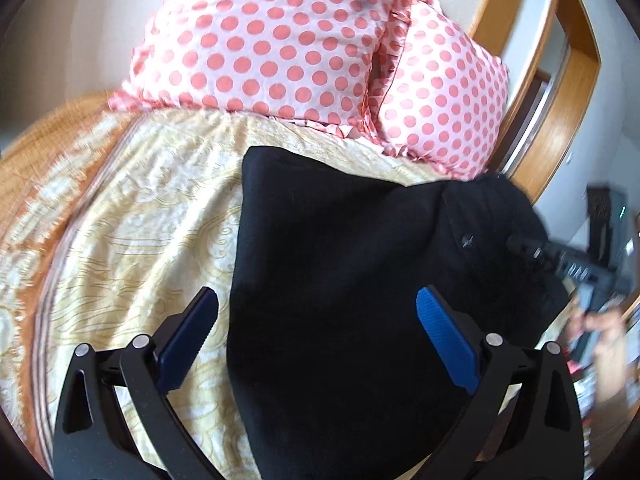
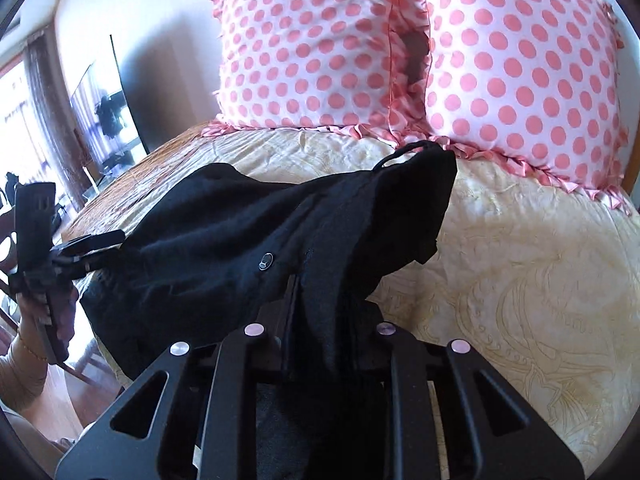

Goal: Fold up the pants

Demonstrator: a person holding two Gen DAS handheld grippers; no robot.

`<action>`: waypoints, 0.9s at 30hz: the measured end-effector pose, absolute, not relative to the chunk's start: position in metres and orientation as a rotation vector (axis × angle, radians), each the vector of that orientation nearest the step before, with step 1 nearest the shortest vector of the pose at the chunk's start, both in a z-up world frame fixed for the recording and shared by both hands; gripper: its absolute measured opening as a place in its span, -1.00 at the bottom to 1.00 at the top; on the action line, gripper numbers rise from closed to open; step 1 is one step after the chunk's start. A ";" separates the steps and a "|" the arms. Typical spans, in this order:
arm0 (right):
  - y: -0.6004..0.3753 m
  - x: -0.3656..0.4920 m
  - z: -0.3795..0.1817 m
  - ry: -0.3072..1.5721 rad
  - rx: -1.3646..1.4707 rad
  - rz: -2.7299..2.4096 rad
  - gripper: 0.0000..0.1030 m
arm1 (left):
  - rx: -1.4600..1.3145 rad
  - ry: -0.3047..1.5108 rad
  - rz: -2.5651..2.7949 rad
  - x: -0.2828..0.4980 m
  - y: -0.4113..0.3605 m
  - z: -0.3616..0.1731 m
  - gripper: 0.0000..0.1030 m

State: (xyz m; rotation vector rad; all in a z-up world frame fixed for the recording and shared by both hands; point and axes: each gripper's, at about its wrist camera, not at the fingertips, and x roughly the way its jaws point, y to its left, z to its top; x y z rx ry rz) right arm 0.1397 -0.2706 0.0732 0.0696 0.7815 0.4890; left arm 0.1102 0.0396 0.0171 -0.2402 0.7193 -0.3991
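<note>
Black pants (image 2: 248, 240) lie bunched on the bed (image 2: 520, 280), on a cream bedspread with a swirl pattern. Landmark: the two pink polka-dot pillows (image 2: 400, 48) at the head of the bed. The top edge of the pants reaches almost to the pillows' ruffled hem, with a thin black cord looping out just below that hem. A small round button (image 2: 265, 261) shows on the fabric, further from the pillows toward the camera.

Right tongs (image 2: 324, 320): jaws drawn narrow and clamped on a fold of the pants. Cloth is pinched between them and drapes over the mechanism, so the pads are hidden under fabric.

Left tongs (image 1: 316, 340): jaws stand wide apart, blue pads (image 1: 444, 336) visible. In the left wrist view one finger sits over the bedspread and the other over the pants, with the black cloth spanning the gap. The pads press on nothing.

In the right wrist view the left tongs (image 2: 92, 242) show at the pants' edge on the side away from the pillows, held by the person's left hand (image 2: 44, 300). Whether the tips touch the cloth there I cannot tell.

In the left wrist view the right hand (image 1: 600, 332) is a blur at the frame edge, below the pillows.
</note>
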 end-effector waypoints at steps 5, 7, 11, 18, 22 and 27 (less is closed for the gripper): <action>-0.278 0.145 0.059 0.817 0.116 0.477 -0.60 | -0.364 0.808 -0.449 0.141 0.051 0.017 0.74; -0.282 0.146 0.056 0.821 0.144 0.484 -0.60 | -0.368 0.835 -0.444 0.151 0.051 0.016 0.74; -0.289 0.149 0.050 0.835 0.192 0.493 -0.60 | -0.419 0.921 -0.484 0.169 0.050 0.006 0.62; -0.303 0.163 0.031 0.897 0.321 0.513 -0.40 | -0.389 0.958 -0.394 0.186 0.050 0.003 -0.38; -0.306 0.161 0.034 0.860 0.342 0.518 -0.59 | -0.365 0.919 -0.401 0.183 0.051 0.010 -0.83; -0.307 0.167 0.052 0.806 0.358 0.525 -0.64 | -0.299 0.847 -0.406 0.181 0.040 0.030 -0.84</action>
